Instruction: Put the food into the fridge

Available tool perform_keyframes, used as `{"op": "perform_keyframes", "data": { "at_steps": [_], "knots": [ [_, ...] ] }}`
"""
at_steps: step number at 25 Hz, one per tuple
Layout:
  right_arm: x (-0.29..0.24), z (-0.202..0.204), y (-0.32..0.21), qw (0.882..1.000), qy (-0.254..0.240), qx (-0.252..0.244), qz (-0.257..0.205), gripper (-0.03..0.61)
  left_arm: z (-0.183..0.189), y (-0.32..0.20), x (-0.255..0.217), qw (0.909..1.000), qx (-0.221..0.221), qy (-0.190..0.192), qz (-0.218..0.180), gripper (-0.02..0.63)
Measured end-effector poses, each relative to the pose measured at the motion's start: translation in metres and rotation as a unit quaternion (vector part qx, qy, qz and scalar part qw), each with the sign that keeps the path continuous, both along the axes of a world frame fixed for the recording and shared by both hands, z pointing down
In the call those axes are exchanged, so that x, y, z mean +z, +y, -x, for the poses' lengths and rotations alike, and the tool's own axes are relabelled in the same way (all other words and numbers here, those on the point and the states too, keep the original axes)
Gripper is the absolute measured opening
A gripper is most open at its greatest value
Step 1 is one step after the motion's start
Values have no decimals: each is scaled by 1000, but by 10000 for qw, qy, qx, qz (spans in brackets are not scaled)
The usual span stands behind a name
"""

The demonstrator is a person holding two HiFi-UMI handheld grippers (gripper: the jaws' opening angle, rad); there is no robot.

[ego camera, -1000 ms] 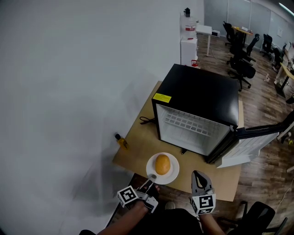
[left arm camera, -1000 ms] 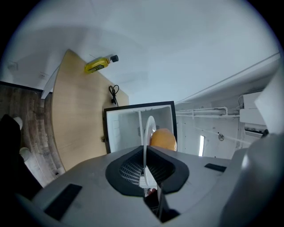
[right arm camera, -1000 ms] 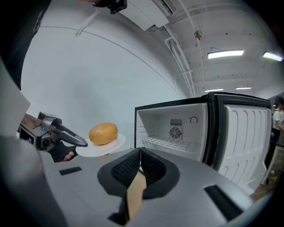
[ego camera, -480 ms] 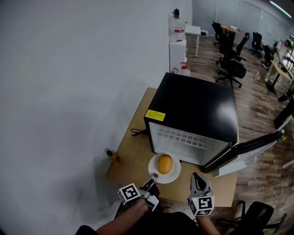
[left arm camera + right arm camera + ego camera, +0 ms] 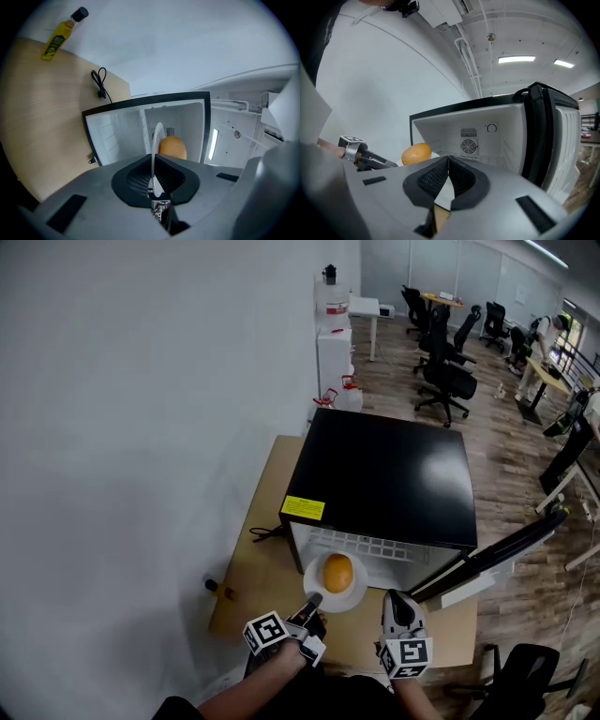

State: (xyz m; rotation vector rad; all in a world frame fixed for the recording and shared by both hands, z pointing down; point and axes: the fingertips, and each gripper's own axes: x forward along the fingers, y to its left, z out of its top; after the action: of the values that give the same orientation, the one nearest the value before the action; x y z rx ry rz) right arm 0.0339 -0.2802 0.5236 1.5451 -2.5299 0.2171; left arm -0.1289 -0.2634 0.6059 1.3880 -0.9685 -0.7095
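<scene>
A round orange-yellow piece of food (image 5: 337, 572) lies on a white plate (image 5: 359, 590). My left gripper (image 5: 314, 599) is shut on the plate's near rim and holds it up in front of the open black mini fridge (image 5: 384, 474). In the left gripper view the plate (image 5: 157, 136) shows edge-on between the shut jaws of the left gripper (image 5: 153, 185), with the food (image 5: 173, 146) beyond and the white fridge interior (image 5: 187, 122) behind it. My right gripper (image 5: 395, 595) hangs just right of the plate, shut and empty. In the right gripper view the right gripper (image 5: 448, 161) faces the fridge, the food (image 5: 416, 153) at its left.
The fridge door (image 5: 497, 557) swings open to the right. The fridge stands on a wooden table (image 5: 258, 563) against a white wall. A yellow bottle (image 5: 61, 33) and a black cable (image 5: 99, 82) lie at the table's left. Office chairs (image 5: 445, 376) stand behind.
The left gripper has carried the plate with the food off the table and forward to the fridge opening. The right gripper has moved forward alongside it.
</scene>
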Motion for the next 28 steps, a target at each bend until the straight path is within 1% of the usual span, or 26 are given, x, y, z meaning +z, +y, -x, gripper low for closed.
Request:
{"op": "perform_keyframes", "data": {
  "at_steps": [3,10,15,22,28],
  "knots": [
    [-3,10,-8,10000,-49,66,-45,60,4,-17,-2,9999,78,-31,-73,20],
    [-9,26,-24,9997,-41,134,-221,60,5,-49,-5,9997,224,113,-55,20],
    [-9,27,-31,9993,-14,289,-242,60,8,-67,5,9995,312,-37,16,20],
    [-9,28,-38,9988,53,418,-257,60,6,-91,14,9994,297,-65,153,20],
    [-4,30,-38,9985,85,500,-199,60,6,-110,18,9996,165,-74,220,20]
  ]
}}
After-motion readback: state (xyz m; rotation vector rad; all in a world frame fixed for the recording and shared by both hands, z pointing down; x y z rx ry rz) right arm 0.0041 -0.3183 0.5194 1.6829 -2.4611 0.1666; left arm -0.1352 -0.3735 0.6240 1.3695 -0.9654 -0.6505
